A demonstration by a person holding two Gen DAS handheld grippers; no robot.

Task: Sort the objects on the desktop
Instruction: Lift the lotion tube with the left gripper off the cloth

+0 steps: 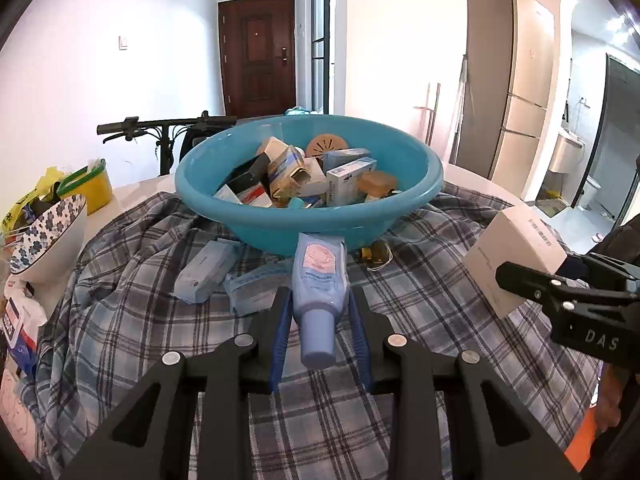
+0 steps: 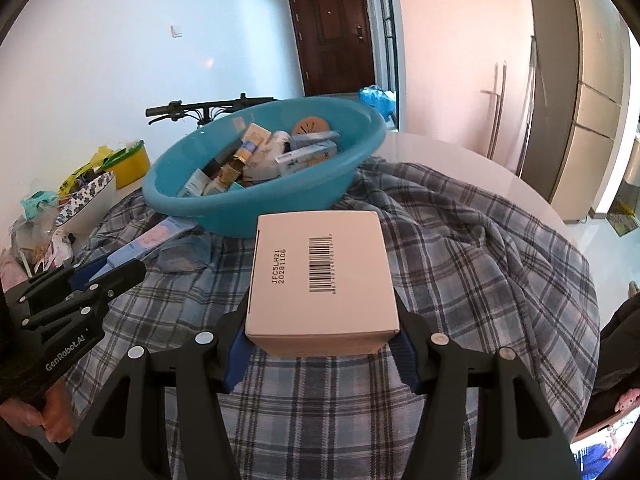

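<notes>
My left gripper is shut on a light blue tube with a pink label, cap towards the camera, held just above the plaid cloth in front of the blue basin. The basin holds several small boxes and bottles. My right gripper is shut on a white box with a barcode, held above the cloth; this box also shows in the left wrist view. The basin lies ahead and left of the right gripper. The left gripper and its tube show at left.
Two pale blue packets lie on the plaid cloth left of the tube. A small yellow item sits at the basin's foot. A flowered bowl, a yellow tub and bags crowd the table's left edge. A bicycle handlebar stands behind.
</notes>
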